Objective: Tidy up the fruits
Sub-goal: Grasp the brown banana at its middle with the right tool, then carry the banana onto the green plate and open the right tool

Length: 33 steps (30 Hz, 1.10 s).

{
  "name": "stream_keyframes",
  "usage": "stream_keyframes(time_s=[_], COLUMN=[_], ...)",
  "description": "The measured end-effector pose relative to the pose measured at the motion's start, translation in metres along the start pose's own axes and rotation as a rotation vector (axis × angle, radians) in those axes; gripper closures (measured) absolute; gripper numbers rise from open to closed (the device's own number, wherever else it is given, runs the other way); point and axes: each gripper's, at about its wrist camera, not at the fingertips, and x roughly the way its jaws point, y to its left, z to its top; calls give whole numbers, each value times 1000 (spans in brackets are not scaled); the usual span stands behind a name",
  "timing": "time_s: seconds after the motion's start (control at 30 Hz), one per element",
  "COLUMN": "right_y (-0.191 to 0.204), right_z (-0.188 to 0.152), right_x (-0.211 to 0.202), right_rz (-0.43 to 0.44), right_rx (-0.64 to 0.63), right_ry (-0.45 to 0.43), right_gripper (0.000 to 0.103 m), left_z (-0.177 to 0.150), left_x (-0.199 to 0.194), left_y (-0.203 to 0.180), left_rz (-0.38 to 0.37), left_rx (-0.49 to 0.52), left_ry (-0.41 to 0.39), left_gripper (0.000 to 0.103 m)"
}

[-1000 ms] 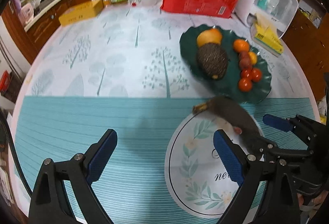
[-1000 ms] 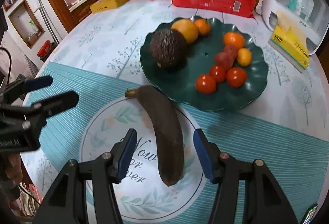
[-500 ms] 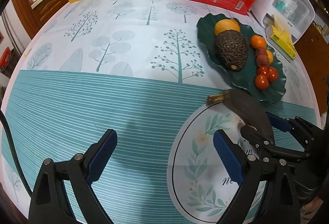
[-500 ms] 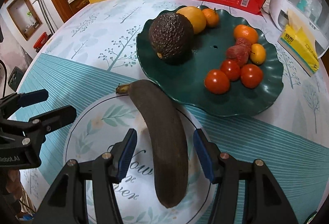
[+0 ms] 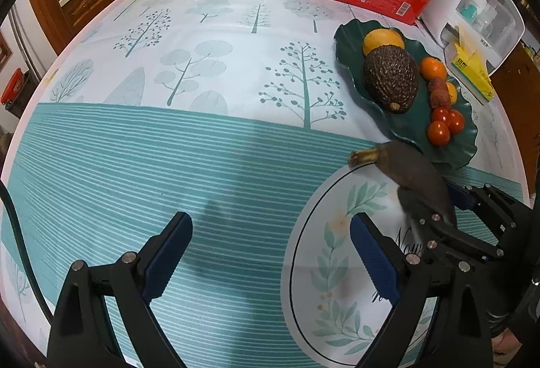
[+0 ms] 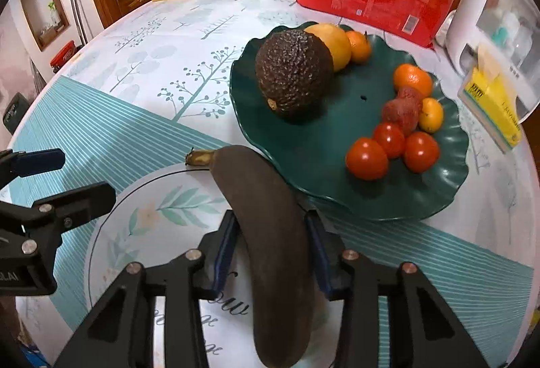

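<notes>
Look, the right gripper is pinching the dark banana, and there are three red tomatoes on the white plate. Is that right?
Not quite. The right gripper does pinch the dark banana, but the three red tomatoes sit on the dark green plate, as the right wrist view shows.

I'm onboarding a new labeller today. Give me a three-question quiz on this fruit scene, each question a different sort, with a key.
1. True or false: the right gripper has its fingers closed on the banana.
2. Multiple choice: the red tomatoes on the green plate number A) one B) three C) five.
3. Fill in: the left gripper is ____ and holds nothing.

Key: 1 true; 2 B; 3 open.
</notes>
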Motion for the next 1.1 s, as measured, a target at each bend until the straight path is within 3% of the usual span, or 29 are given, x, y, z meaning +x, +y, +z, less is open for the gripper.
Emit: stream_keyframes(time_s=[0.17, 0.47, 0.6, 0.87, 1.1], right_y=[-6, -18, -33, -76, -109], right_z=[-8, -38, -35, 22, 86], right_x=[-7, -46, -70, -117, -106], right_rz=[34, 131, 144, 144, 99], right_rx=[51, 154, 209, 340, 484], right_ry=[8, -11, -28, -117, -149], right_gripper=[71, 72, 72, 72, 72], left_z=[-9, -18, -8, 44, 106], left_x=[-3, -22, -38, -77, -93], left_y=[1, -13, -26, -62, -75], left_rz=[0, -18, -36, -53, -7], left_rx=[2, 42, 73, 142, 111], left_ry=[17, 15, -16, -136, -250], left_gripper=[9, 9, 9, 9, 1])
